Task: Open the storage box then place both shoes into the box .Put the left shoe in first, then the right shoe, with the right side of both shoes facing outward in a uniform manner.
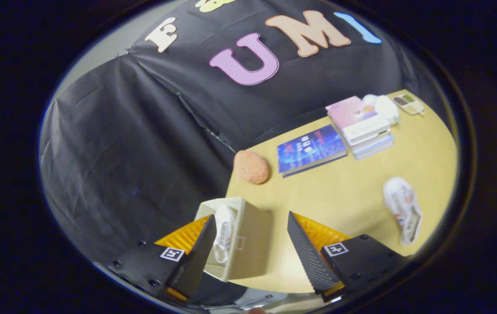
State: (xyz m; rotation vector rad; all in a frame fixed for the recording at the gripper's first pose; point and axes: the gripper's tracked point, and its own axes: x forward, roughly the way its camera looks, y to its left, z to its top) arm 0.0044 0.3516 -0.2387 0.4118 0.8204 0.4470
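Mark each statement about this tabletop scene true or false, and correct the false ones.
1. One shoe is inside the box. True.
2. The gripper is shut on a shoe. False: its fingers are open, holding nothing.
3. The other shoe lies on the table. True.
4. The blue book is on top of the book stack. False: it lies flat on the table beside it.

A pale open storage box is seen holding one white shoe; another white shoe is laid well apart on the table.
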